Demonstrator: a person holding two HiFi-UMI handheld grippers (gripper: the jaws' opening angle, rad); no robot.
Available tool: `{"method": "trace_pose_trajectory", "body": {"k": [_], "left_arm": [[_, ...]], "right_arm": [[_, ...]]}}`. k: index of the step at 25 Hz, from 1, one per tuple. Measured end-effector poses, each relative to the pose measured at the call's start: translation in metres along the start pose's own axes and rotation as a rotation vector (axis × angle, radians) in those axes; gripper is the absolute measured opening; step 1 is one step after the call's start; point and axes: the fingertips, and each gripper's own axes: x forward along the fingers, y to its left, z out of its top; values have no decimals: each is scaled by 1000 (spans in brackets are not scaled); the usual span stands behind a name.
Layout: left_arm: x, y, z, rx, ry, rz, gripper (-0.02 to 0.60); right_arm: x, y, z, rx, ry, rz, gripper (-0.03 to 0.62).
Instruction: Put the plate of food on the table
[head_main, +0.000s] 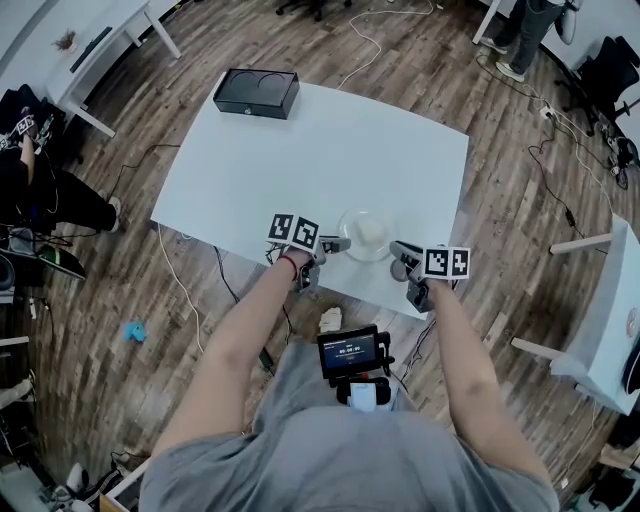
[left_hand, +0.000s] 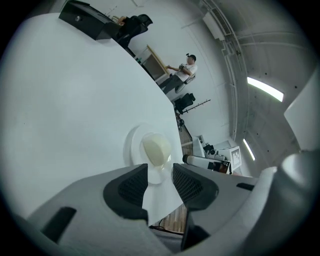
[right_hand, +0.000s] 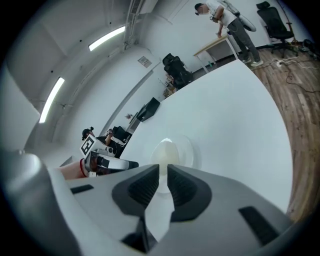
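White bench (head_main: 300, 160) is under the plate (head_main: 383, 222), and the plate sits close to the edge nearest to us. A pale lump of food (head_main: 368, 233) lies in the middle of it. The black box (head_main: 256, 92) is well apart, at the far side.

The plate lies right between our two tongs. The left tongs (head_main: 338, 243) are at its left rim and the right tongs (head_main: 397, 249) are at its right rim. They point in at each other across the plate. The plate is round, so no side is longer than another. Both tongs are just as near.

In the left gripper view the plate (left_hand: 131, 145) and the food (left_hand: 156, 150) are straight ahead. The left tongs (left_hand: 160, 177) are apart, with a wide gap. The near rim comes in between the tips, but it does not look squeezed.

In the right gripper view the plate (right_hand: 187, 150) and the food (right_hand: 165, 152) are also straight ahead. The right tongs (right_hand: 162, 175) are nearly together, with only a thin gap. The rim goes into that gap, so we think they pinch it.

We think the plate is already resting on the bench. If so, the right tongs need to let go too. Then each should pull back out to its own side, away from the plate, so the rim does not get bumped.
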Motion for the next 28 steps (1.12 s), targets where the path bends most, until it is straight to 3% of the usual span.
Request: {"method": "trace_pose_trajectory", "body": {"k": [11, 20, 28], "left_arm": [[-26, -60, -22, 182, -140, -59, 82], [-45, -106, -55, 457, -227, 2, 32], [-73, -141, -89, 619, -370, 44, 32]], "right_arm": [[-38, 70, -16, -258, -76, 85, 51], [-80, 105, -42, -399, -121, 99, 51], [-126, 129, -72, -569, -183, 90, 51]]}}
